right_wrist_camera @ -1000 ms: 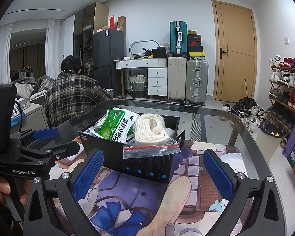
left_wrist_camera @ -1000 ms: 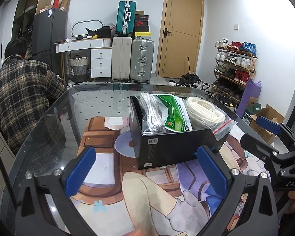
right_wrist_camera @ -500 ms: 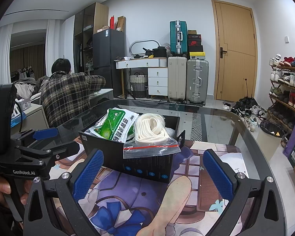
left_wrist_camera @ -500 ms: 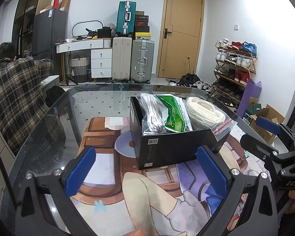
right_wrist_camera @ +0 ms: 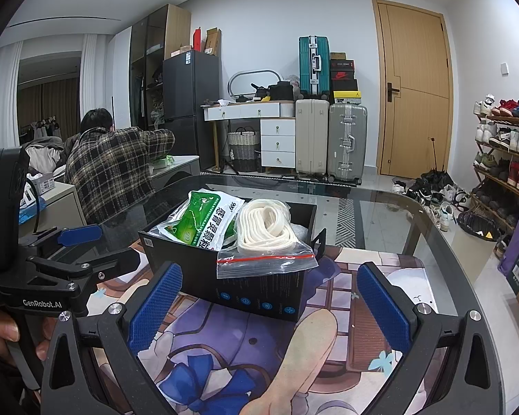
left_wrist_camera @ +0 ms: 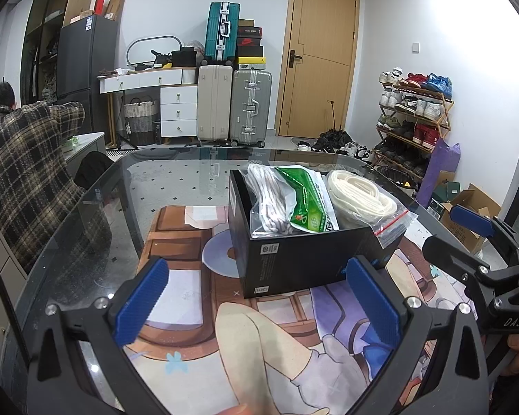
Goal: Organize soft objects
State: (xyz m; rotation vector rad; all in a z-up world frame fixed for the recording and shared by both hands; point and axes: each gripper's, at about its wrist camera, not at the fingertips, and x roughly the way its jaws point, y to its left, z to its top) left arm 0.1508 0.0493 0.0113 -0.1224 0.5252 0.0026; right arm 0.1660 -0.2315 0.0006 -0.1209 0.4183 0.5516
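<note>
A black box (left_wrist_camera: 304,259) (right_wrist_camera: 231,276) stands on the printed mat (left_wrist_camera: 259,339) on the glass table. It holds a bag of grey-white cord (left_wrist_camera: 266,200), a green packet (left_wrist_camera: 306,197) (right_wrist_camera: 200,221) and a zip bag of cream rope (left_wrist_camera: 360,197) (right_wrist_camera: 266,231) that hangs over the rim. My left gripper (left_wrist_camera: 259,301) hovers open just short of the box, empty. My right gripper (right_wrist_camera: 270,307) is open and empty too, near the box's other side. Each gripper shows in the other's view: the right gripper (left_wrist_camera: 481,252) and the left gripper (right_wrist_camera: 69,256).
A person in a plaid shirt (left_wrist_camera: 20,159) (right_wrist_camera: 114,169) sits left of the table, back turned. The glass table edge (right_wrist_camera: 443,242) curves at the right. Suitcases (left_wrist_camera: 231,103), a desk, a door and a shoe rack (left_wrist_camera: 411,117) line the far walls.
Both grippers and the box stay still. The person in plaid has turned away and reached an arm toward the counter.
</note>
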